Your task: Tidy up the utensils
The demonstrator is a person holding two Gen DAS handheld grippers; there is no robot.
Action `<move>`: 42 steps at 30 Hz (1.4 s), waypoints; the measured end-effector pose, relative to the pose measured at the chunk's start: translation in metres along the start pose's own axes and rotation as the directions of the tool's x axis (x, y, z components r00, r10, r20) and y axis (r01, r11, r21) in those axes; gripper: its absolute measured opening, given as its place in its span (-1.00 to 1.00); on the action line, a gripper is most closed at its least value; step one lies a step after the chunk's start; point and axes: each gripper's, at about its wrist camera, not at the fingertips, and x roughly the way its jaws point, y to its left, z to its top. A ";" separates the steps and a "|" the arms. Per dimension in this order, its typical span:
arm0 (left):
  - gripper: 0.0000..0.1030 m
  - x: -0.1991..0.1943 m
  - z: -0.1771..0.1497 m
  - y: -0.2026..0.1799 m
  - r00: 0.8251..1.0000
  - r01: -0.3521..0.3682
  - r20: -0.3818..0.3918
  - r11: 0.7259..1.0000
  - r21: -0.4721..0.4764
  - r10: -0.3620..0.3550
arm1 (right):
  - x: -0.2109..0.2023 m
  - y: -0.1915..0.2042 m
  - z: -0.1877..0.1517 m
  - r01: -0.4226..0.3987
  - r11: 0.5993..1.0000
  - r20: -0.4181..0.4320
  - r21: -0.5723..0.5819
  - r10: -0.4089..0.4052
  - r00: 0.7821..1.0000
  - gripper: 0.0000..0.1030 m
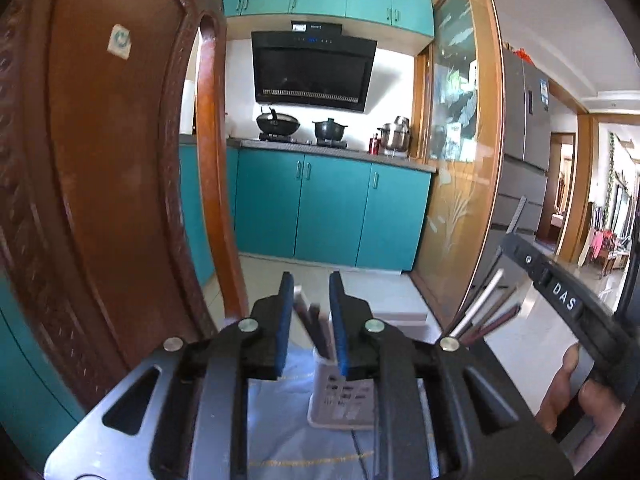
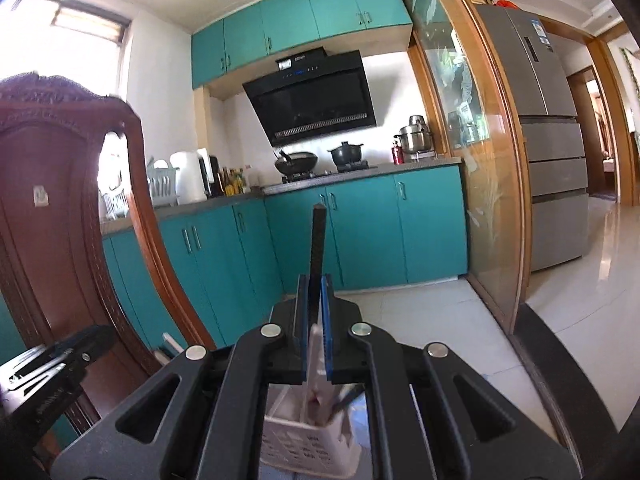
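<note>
Chopstick [image 2: 318, 248], dark, upright, clamped between the pads of the right gripper [image 2: 314, 320], directly above the white slotted holder [image 2: 304, 446]: judged poised for insertion. Left gripper [image 1: 309, 320] part-open, empty, straddling utensils [image 1: 310, 320] in the holder [image 1: 340, 404]. Holder base, surface and utensil lower ends hidden by the grippers.

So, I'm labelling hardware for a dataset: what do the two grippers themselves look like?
Both match: the left gripper and right gripper have blue pads on black finger mounts, black linkage arms with round silver bolts, and grey base plates. The right gripper's handle reads "DAS". A bare hand shows, no sleeve.
</note>
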 end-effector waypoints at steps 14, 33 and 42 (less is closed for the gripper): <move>0.19 -0.043 -0.039 0.008 1.000 -0.002 -0.019 0.999 0.037 0.003 | -0.090 -0.015 -0.056 -0.005 1.000 -0.043 -0.025 0.004 0.999 0.54; 0.93 -0.124 -0.093 -0.003 0.989 -0.074 0.139 0.984 0.161 0.052 | -0.182 0.019 -0.104 0.108 0.974 0.134 -0.200 -0.082 0.988 0.94; 0.93 -0.134 -0.091 0.003 0.988 -0.061 0.150 0.990 0.129 0.042 | -0.180 0.018 -0.109 0.101 0.974 0.106 -0.202 -0.080 0.991 0.94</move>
